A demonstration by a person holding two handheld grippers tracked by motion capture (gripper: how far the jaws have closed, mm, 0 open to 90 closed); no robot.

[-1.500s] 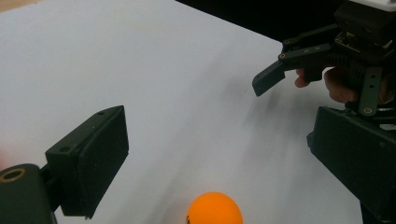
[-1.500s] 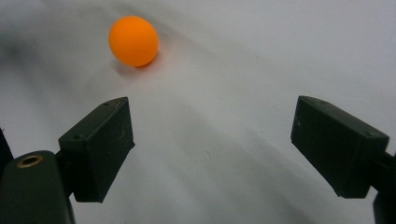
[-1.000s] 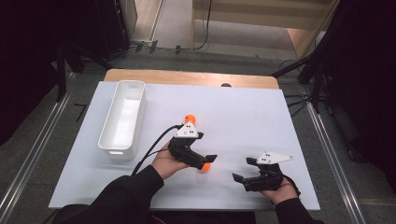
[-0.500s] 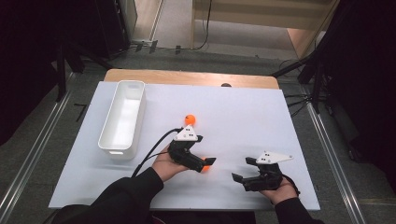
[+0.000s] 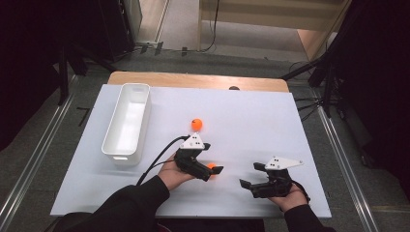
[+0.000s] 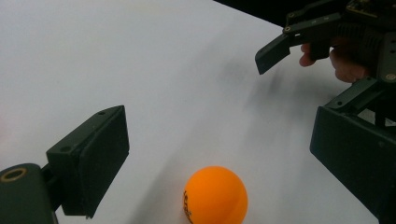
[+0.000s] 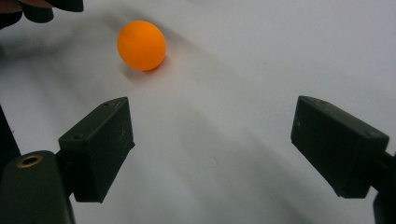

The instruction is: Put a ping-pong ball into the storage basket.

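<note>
An orange ball (image 6: pixel 215 196) rests on the white table between the wide-apart jaws of my left gripper (image 6: pixel 219 140), touching neither jaw. In the high view this ball (image 5: pixel 211 166) lies at the tip of the left gripper (image 5: pixel 212 162), near the table's middle front. A second orange ball (image 5: pixel 196 124) sits farther back, apart from both grippers. My right gripper (image 5: pixel 251 175) is at the front right, open and pointing left with nothing in it. From the right gripper (image 7: pixel 210 135) the near ball (image 7: pixel 141 45) lies ahead and to the left.
A long white tray (image 5: pixel 126 123) stands empty on the left side of the table. The table's (image 5: pixel 270 121) right half and back are bare white. The left gripper's black cable (image 5: pixel 154 162) trails toward the front edge.
My left gripper has shifted slightly, its jaw tips moving a little away from the front edge around the near ball. The right gripper and the far ball have stayed put.
</note>
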